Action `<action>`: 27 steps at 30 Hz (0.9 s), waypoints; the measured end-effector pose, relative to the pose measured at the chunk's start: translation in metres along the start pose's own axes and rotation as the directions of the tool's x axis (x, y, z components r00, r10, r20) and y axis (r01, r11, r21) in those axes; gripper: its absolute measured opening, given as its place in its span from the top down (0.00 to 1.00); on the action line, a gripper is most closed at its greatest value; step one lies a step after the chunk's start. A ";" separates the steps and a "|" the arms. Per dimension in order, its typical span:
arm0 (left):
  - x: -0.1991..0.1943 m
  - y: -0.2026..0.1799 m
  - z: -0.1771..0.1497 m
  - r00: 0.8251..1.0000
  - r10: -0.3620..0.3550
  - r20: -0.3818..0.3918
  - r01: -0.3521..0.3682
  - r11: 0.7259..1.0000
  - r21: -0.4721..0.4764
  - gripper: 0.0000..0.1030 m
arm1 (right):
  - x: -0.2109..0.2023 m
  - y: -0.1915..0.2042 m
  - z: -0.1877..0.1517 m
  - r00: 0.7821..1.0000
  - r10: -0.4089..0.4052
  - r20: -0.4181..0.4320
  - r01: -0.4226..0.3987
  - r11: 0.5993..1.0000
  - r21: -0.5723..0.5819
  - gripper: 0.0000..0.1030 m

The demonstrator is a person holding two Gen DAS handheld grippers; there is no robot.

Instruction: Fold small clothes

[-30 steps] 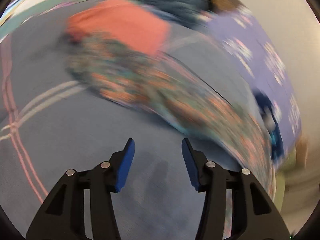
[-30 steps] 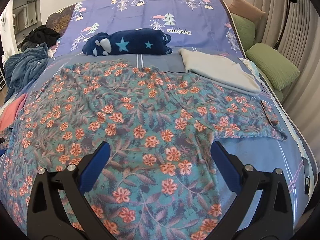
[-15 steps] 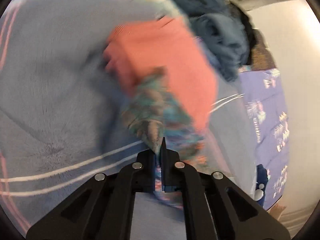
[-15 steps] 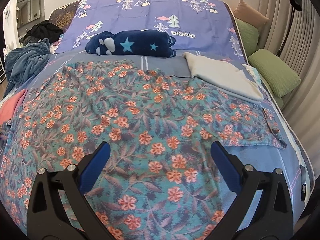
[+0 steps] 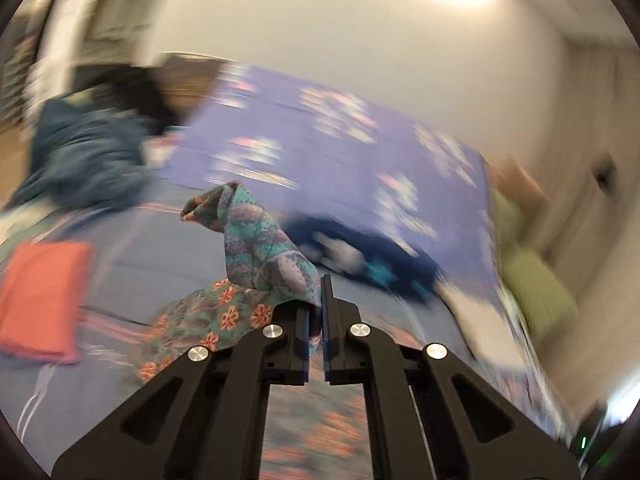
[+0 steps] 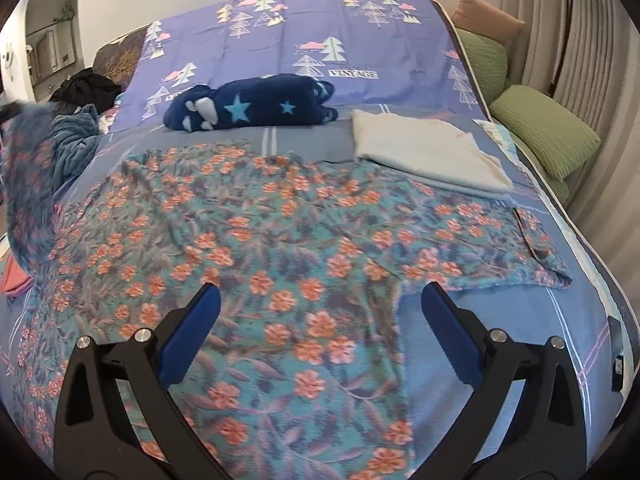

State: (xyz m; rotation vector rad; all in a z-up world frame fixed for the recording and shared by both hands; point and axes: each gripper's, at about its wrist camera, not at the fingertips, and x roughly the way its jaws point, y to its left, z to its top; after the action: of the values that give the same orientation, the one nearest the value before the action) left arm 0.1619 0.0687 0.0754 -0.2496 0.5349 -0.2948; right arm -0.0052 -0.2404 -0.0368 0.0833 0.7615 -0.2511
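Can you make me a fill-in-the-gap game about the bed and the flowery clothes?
1. The left gripper is shut on the ____ garment.
2. The right gripper hovers with its jaws ____.
3. The dark blue plush toy has light blue ____ on it.
4. The folded white cloth lies on the ____.

Missing words: flowery; open; stars; bed
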 end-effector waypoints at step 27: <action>0.011 0.097 -0.130 0.878 0.418 -0.233 -0.375 0.903 0.208 0.25 | 0.121 0.020 0.068 0.709 0.629 -0.319 -0.534 0.774 0.339 0.16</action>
State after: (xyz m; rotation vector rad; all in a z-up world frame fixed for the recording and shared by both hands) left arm 0.1221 0.1346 -0.0682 0.0608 0.8176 0.0348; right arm 0.1295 -0.2560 -0.0713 0.6076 1.0918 0.3150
